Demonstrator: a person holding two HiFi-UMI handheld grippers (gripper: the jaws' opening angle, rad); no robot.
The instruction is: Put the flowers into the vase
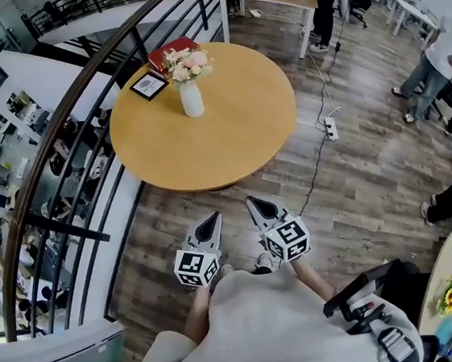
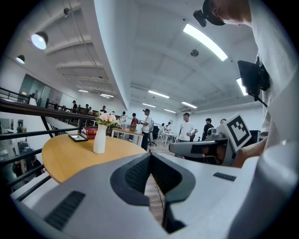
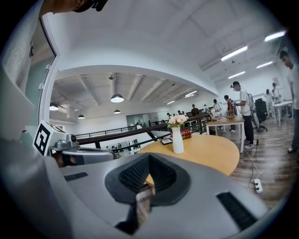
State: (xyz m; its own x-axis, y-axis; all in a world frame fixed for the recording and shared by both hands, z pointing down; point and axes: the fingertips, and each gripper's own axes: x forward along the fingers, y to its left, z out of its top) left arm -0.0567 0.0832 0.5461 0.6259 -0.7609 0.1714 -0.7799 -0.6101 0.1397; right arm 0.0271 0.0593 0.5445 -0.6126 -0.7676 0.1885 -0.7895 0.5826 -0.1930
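1. The flowers (image 1: pixel 186 65) already stand in the white vase (image 1: pixel 191 99). I judge the task done, or not under way at this moment.
2. The left gripper (image 1: pixel 213 216) has its jaws together at the tips, with nothing between them. Only floor shows through the slit behind the tips.
3. The right gripper (image 1: pixel 252 202) is closed the same way and carries nothing.
4. The vase is ahead of both grippers and well apart from them. It sits ahead and to the left of the left gripper, and ahead and slightly to the right of the right gripper.
5. Any further move would first call for stepping up to the table (image 1: pixel 208 166), since neither gripper is near the vase.
6. The round wooden table is bare on the side nearer the grippers. A framed picture (image 1: pixel 149 85) and red books (image 1: pixel 164 53) lie beyond the vase.
7. The floor (image 1: pixel 361 161) is wood plank. A black railing (image 1: pixel 68 145) curves past on the left. A power strip (image 1: pixel 330 128) lies ahead to the right, and people stand at desks farther off.
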